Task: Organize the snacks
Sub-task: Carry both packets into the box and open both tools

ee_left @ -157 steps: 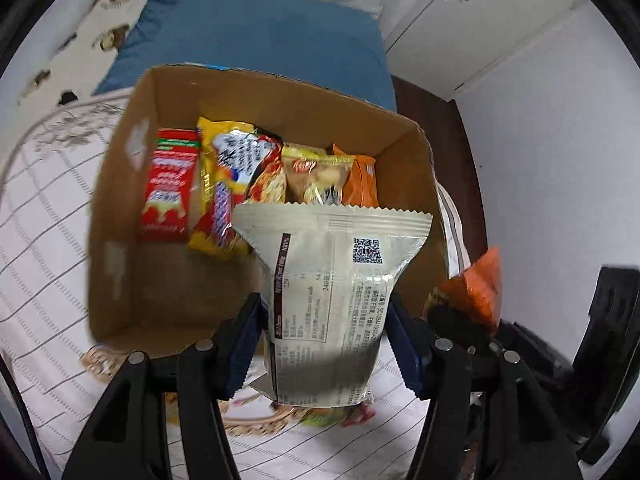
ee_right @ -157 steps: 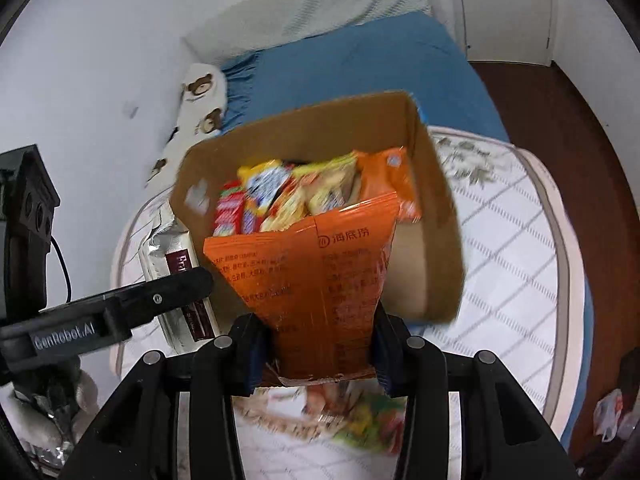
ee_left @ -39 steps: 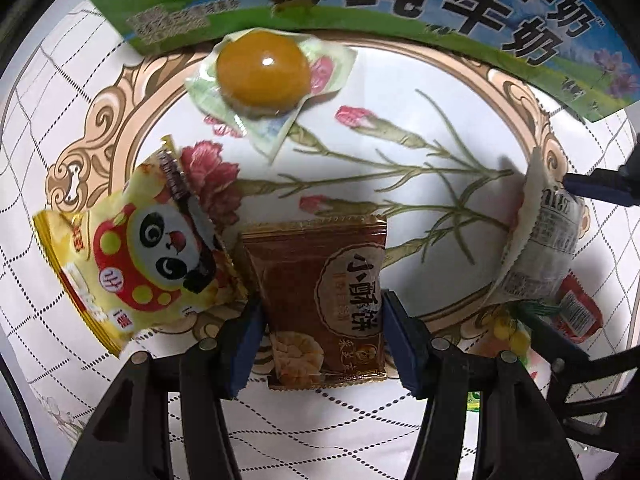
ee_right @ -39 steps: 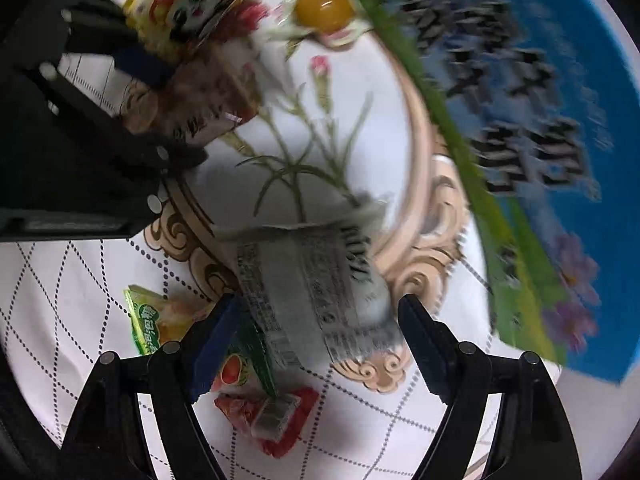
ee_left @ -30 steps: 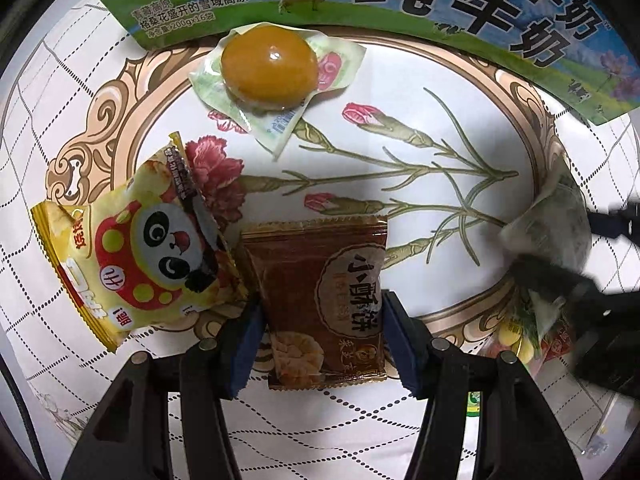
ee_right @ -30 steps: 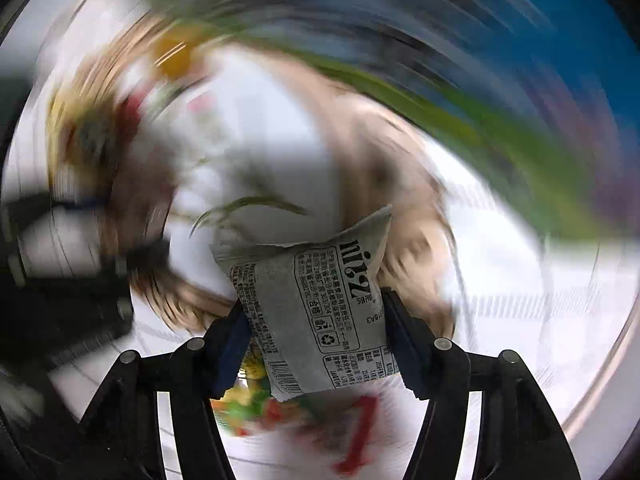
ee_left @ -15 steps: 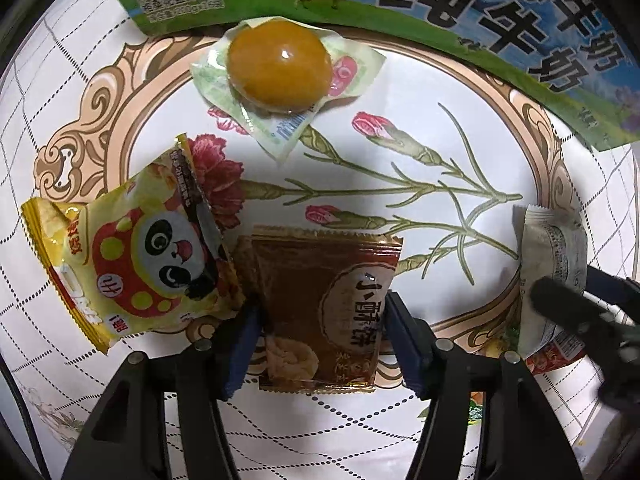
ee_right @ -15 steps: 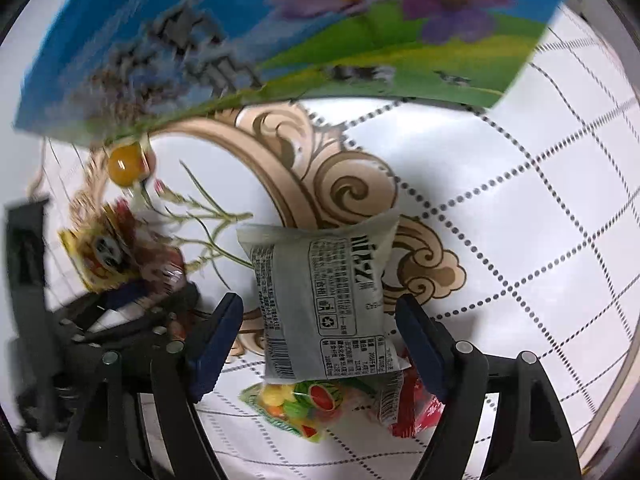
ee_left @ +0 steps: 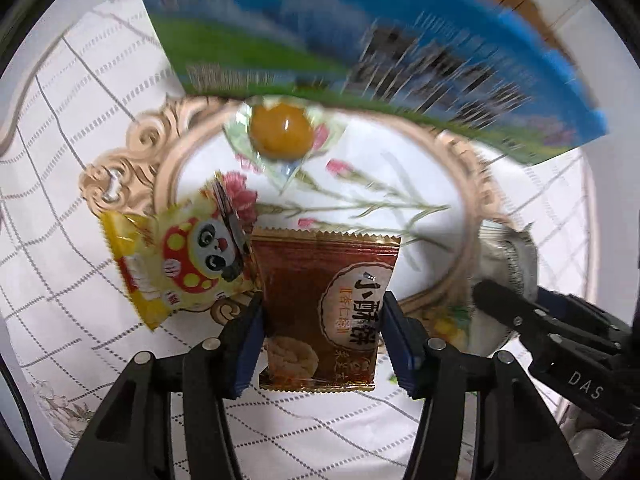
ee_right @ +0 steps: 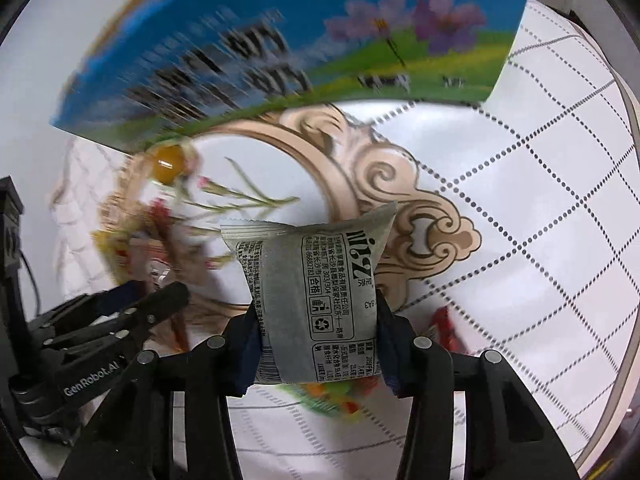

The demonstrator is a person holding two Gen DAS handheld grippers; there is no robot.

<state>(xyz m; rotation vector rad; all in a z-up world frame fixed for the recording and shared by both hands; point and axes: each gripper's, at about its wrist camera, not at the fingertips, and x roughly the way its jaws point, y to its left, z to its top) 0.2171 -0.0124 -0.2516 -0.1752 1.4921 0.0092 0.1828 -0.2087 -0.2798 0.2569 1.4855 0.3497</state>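
Left wrist view: a brown snack packet (ee_left: 326,312) is pinched between the blue pads of the left hand-held gripper (ee_left: 322,334), whose jaws have just been closing a little on it. The packet is seen above a white quilted bed cover (ee_left: 72,216) with a gold frame and a flower print. A yellow panda packet (ee_left: 180,264) lies just beside it on the left, touching its edge. A round orange sweet in a clear wrapper (ee_left: 282,134) lies further up, close to the blue and green milk carton box (ee_left: 360,52), which is blurred.

In the right wrist view a grey packet (ee_right: 316,304) is held upright between the pads of the right hand-held gripper (ee_right: 316,344), whose jaws have just been closing, and they are pressed on its sides. Under it a colourful candy packet (ee_right: 332,396) and a red wrapper (ee_right: 444,324) are seen on the cover. The left hand-held gripper is seen at the left edge
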